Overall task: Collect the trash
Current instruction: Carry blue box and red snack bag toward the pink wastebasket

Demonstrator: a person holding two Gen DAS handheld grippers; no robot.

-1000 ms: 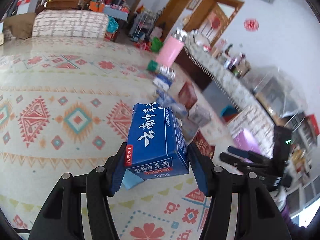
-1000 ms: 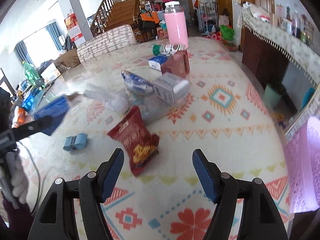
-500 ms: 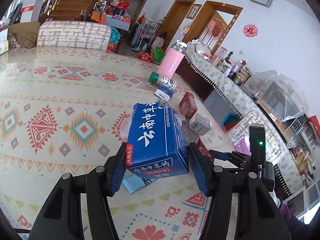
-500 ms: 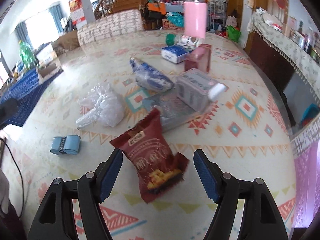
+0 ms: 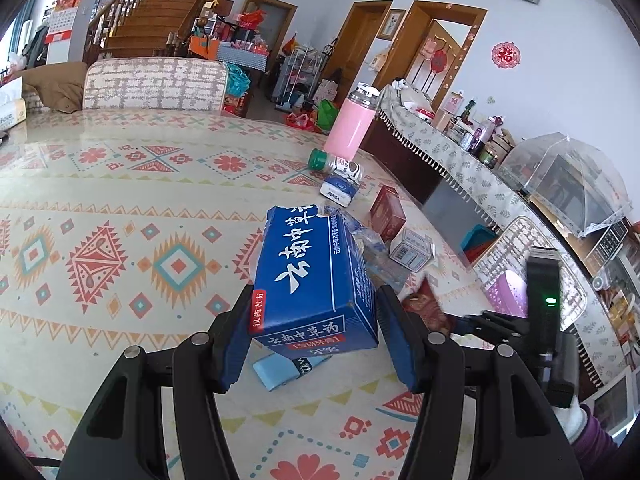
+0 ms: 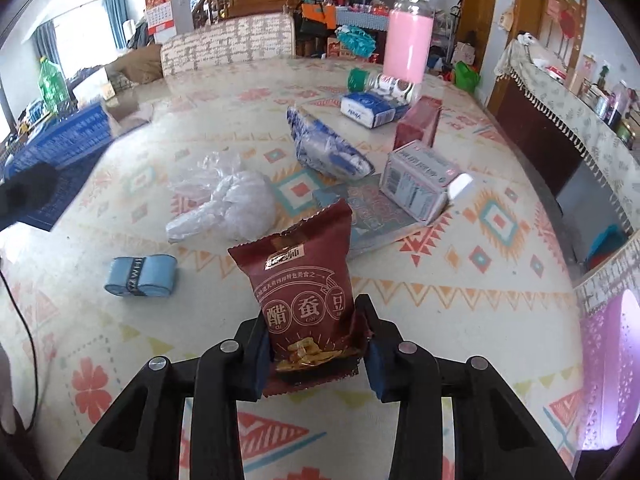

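Note:
My left gripper [image 5: 312, 344] is shut on a blue box [image 5: 312, 280] with white characters and holds it above the patterned table. My right gripper [image 6: 316, 352] is shut on a dark red snack bag [image 6: 308, 300], lifted upright off the table. The blue box also shows at the left of the right wrist view [image 6: 60, 144]. The right gripper shows at the right of the left wrist view [image 5: 500, 322]. More trash lies on the table: a crumpled clear plastic bag [image 6: 228, 204], a blue-white wrapper [image 6: 324, 148], a grey-white box [image 6: 420, 184] and a small light blue roll [image 6: 140, 276].
A tall pink bottle [image 6: 408, 40] stands at the table's far side, with a green-capped jar [image 6: 380, 82] lying by it, a white-blue tissue pack [image 6: 370, 108] and a dark red box [image 6: 418, 124]. A chair back [image 6: 228, 48] is behind the table. A pink-purple bin [image 6: 612, 372] is off the right edge.
My right gripper moved forward and closed on the red snack bag, lifting it upright. My left gripper kept hold of the blue box and swung its view to the right.

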